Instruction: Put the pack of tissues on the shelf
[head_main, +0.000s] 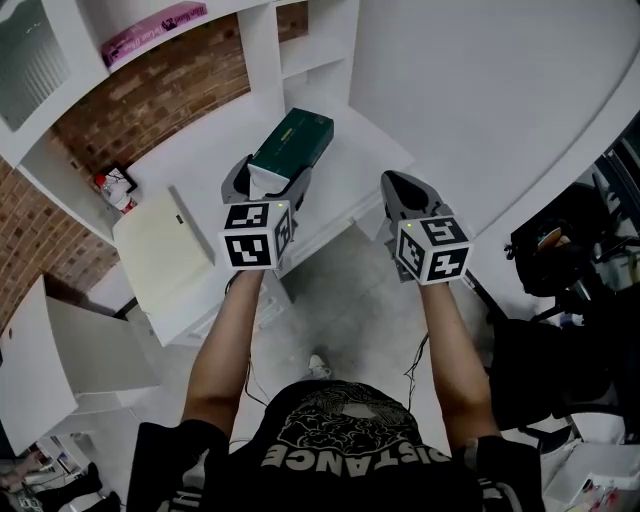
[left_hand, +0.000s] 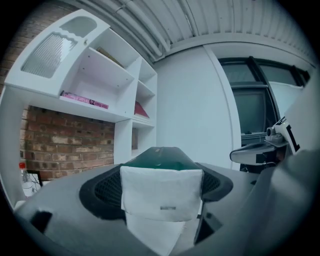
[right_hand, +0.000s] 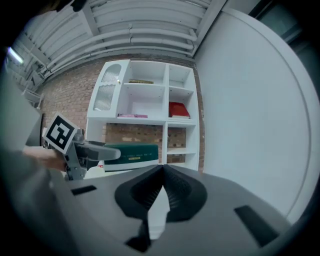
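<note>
Head view, looking steeply down: a person stands facing a white shelf unit (head_main: 262, 45) set against a brick wall, with a gripper in each hand. The left gripper (head_main: 270, 176) is clamped on the near end of the pack of tissues (head_main: 292, 138), a long dark green box with a white end, and the rest of the box points away toward the shelves. The box hangs over the white counter (head_main: 200, 150) at the foot of the unit and appears to be held clear of it rather than resting there. The right gripper (head_main: 393, 184) hovers beside it, apart from the box, with its jaws pressed together and nothing between them. In the left gripper view the white end of the box fills the space between the two jaws, gripped from both sides. In the right gripper view the box is held level in front of the brick-backed gap under the shelves, below the open compartments. A pink item (head_main: 155, 32) lies on one shelf and a small red bottle (head_main: 108, 190) stands at the counter's far left. The step appears to be carrying the box to the shelves. The next move likely calls for raising it to a free compartment, sliding it in level, then opening the left jaws.
</note>
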